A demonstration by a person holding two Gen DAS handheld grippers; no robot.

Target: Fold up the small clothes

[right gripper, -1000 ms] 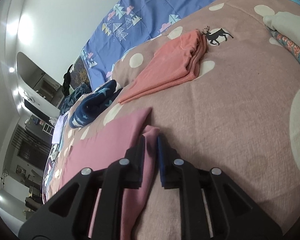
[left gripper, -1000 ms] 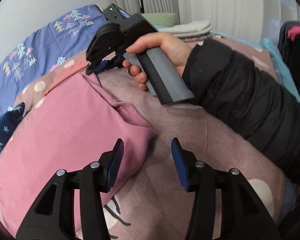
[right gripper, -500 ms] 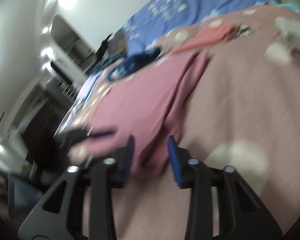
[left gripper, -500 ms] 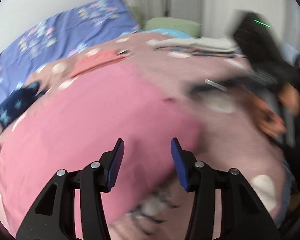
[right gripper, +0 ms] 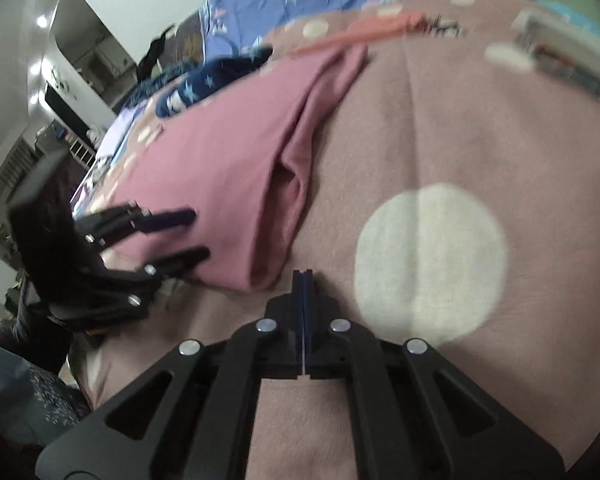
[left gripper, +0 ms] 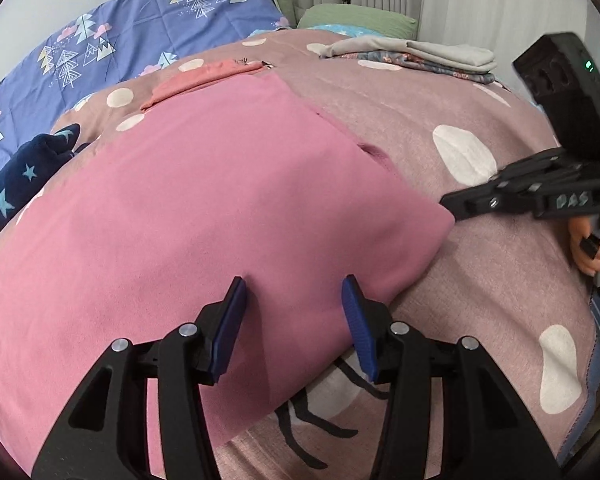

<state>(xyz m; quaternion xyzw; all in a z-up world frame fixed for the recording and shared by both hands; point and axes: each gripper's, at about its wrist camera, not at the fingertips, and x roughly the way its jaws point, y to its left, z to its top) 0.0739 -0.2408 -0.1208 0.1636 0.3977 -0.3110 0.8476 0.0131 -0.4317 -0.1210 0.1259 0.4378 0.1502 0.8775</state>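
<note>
A pink garment [left gripper: 204, 216] lies flat on the dotted mauve blanket [left gripper: 440, 112]; it also shows in the right wrist view [right gripper: 228, 160], with a folded edge along its right side. My left gripper [left gripper: 294, 304] is open and empty, hovering over the garment's near edge. My right gripper [right gripper: 303, 280] is shut and empty, just off the garment's near corner. It appears from the right in the left wrist view [left gripper: 452, 204], its tip at that corner.
A folded coral garment [left gripper: 204, 76] and a navy star-print garment [left gripper: 28, 172] lie beyond the pink one. A stack of folded clothes [left gripper: 420, 56] sits at the back right. A blue patterned sheet [left gripper: 140, 28] and a green pillow [left gripper: 356, 20] lie behind.
My right gripper let go of the garment's far corner, swung back to the near right corner and closed empty. The garment now lies spread flat. My left gripper moved over it, still open.
</note>
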